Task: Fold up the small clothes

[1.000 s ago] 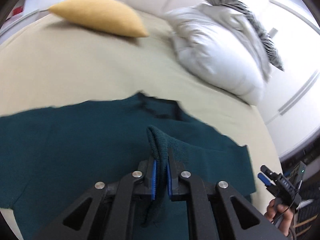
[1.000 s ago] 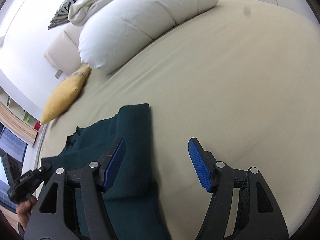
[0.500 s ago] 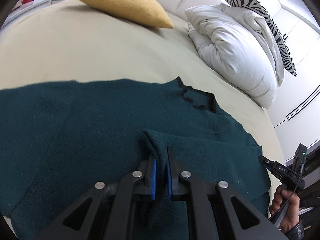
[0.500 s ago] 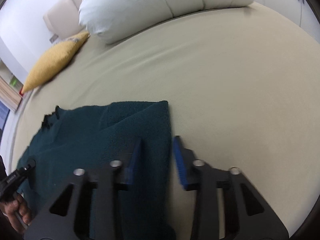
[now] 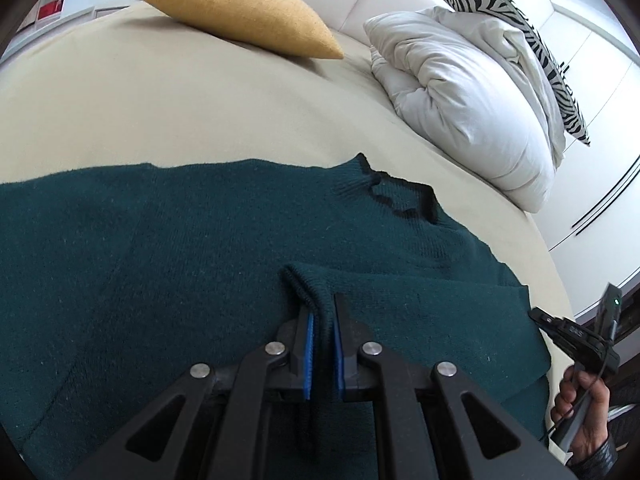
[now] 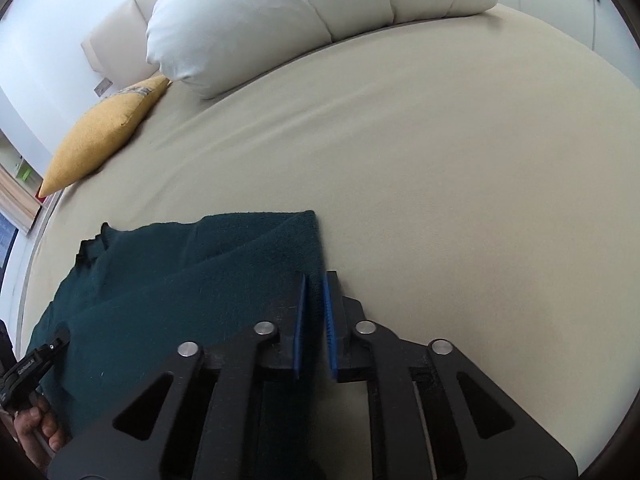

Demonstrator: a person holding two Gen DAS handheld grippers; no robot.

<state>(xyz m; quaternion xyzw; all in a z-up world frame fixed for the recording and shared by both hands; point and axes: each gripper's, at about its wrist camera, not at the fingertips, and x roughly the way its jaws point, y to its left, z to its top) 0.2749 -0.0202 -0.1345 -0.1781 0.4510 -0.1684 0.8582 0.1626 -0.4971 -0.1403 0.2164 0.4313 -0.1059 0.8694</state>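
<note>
Garment: dark teal knit sweater (image 5: 160, 248) lies flat on the beige bed (image 5: 180, 120), long axis across the view.
Left gripper (image 5: 320, 312): clamped on a folded cuff over the sweater's body.
Right gripper (image 6: 316, 300): pinching the sweater's right-hand folded edge.
Texture: soft, ribbed, limp.

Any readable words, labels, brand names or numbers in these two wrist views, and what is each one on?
None can be read.
Black handheld gripper body seen from the left wrist: small pale lettering, too blurred to read.
Black handheld gripper body seen from the right wrist: small white lettering, too small to read.
Dark green knit sweater: no label or print visible.
</note>
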